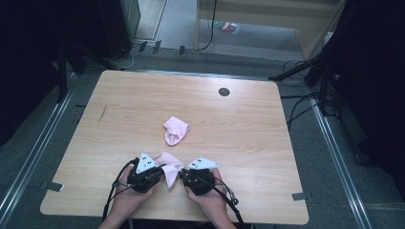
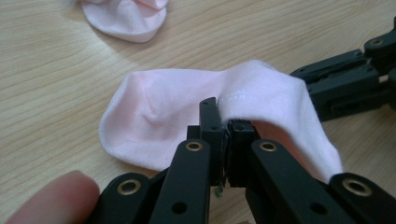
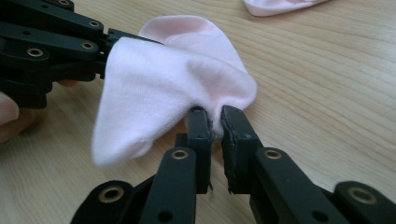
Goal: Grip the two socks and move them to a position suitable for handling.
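No readable text, labels, numbers or signs anywhere

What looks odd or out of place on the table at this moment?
Little stands out. The far sock lies crumpled near the middle of the table, not flat. The near sock is bunched, pinched between the left gripper and the right gripper. Nothing looks spilled or damaged.

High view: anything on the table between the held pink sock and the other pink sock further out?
Nothing. In the high view, bare wood table separates the held sock from the loose sock.
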Motion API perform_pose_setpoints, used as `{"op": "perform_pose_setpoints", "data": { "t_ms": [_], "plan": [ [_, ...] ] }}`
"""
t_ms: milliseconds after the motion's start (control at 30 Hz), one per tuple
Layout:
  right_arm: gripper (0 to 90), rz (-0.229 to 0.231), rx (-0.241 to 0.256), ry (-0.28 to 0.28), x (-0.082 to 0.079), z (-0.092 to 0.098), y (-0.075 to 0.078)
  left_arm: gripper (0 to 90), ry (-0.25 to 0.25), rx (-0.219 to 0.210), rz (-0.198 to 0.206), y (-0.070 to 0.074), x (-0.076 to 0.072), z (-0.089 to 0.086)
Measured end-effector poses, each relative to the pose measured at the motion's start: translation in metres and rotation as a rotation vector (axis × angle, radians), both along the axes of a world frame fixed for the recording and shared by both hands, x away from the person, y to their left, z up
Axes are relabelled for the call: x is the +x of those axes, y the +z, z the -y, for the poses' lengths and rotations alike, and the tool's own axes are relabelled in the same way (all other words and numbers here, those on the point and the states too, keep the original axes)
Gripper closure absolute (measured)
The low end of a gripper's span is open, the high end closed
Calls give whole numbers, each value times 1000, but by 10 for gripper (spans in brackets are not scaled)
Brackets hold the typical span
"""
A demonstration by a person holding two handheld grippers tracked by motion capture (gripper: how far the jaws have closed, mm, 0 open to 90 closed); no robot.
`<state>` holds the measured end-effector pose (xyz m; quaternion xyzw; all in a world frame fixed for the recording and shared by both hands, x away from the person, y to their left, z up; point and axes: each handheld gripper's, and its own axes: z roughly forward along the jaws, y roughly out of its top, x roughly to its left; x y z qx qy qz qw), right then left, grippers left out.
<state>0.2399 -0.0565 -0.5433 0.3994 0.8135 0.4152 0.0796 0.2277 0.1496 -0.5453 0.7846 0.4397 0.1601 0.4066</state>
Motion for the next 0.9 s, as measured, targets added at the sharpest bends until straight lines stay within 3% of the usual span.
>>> {"op": "perform_pose_setpoints", "data": {
  "t_ms": [133, 233, 300, 333, 367, 467, 567, 700, 833, 900],
  "plan": [
    [851, 21, 0, 11, 4, 12, 8, 891, -17, 10, 4, 0, -1, 1],
    [848, 72, -25, 40, 8, 20, 18, 843, -38, 7, 14, 2, -4, 2],
    [841, 104, -72, 55, 11, 24, 22, 707, -54, 2, 11, 3, -5, 2],
    [828, 105, -78, 59, 13, 27, 22, 606, -61, 2, 14, 3, -6, 1],
    [804, 104, -72, 59, 15, 30, 22, 561, -72, -1, 15, 3, -6, -2],
    [667, 109, -70, 38, 20, 38, 20, 433, -83, -64, 16, 7, -5, -15],
    [569, 138, -59, 43, 22, 46, 23, 364, -92, -129, 22, 12, -3, -29],
    [516, 127, -7, 25, 22, 59, 31, 361, -25, -192, 37, 17, 4, -40],
    [493, 113, 0, -37, 22, 70, 31, 377, 72, -172, 34, 13, 13, -35],
    [466, 69, 47, -102, 22, 76, 26, 344, 105, -168, 27, 11, 17, -30]
  ]
}}
